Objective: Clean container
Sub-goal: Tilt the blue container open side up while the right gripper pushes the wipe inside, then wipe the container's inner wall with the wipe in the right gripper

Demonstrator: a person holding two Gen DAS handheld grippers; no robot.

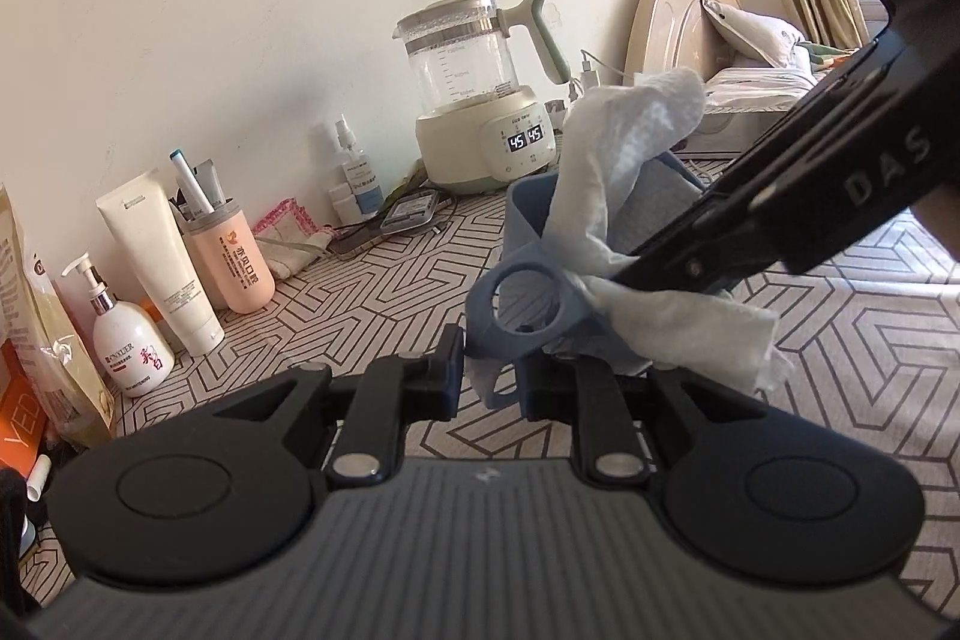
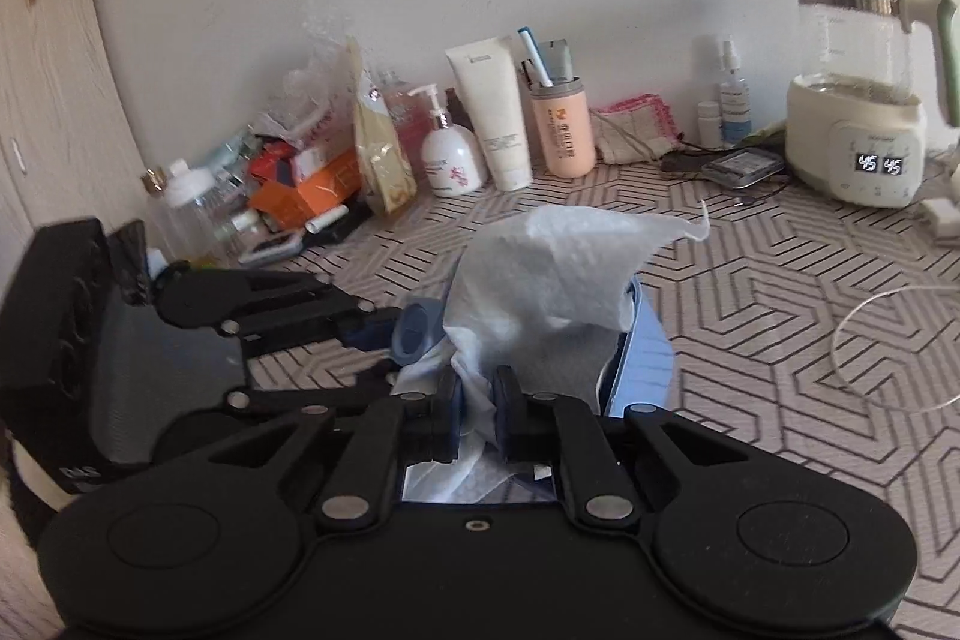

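A blue plastic container (image 1: 528, 214) with a ring-shaped handle (image 1: 528, 304) stands on the patterned table. My left gripper (image 1: 489, 376) is shut on the container at its handle side. My right gripper (image 2: 477, 415) is shut on a white wipe (image 2: 558, 268) and holds it at the container's open top (image 2: 642, 358). In the left wrist view the right gripper (image 1: 606, 274) reaches in from the right, with the wipe (image 1: 624, 148) bunched over the container's rim. The left gripper also shows in the right wrist view (image 2: 366, 340), at the handle (image 2: 417, 328).
An electric kettle (image 1: 474, 94) reading 45 stands by the wall. Lotion bottles (image 1: 129, 340), a white tube (image 1: 162, 256), a pink cup (image 1: 234, 262), a spray bottle (image 1: 357, 172) and a cloth (image 1: 288, 238) line the wall. Boxes and bags (image 2: 312, 178) crowd the left. A bed (image 1: 750, 64) lies beyond.
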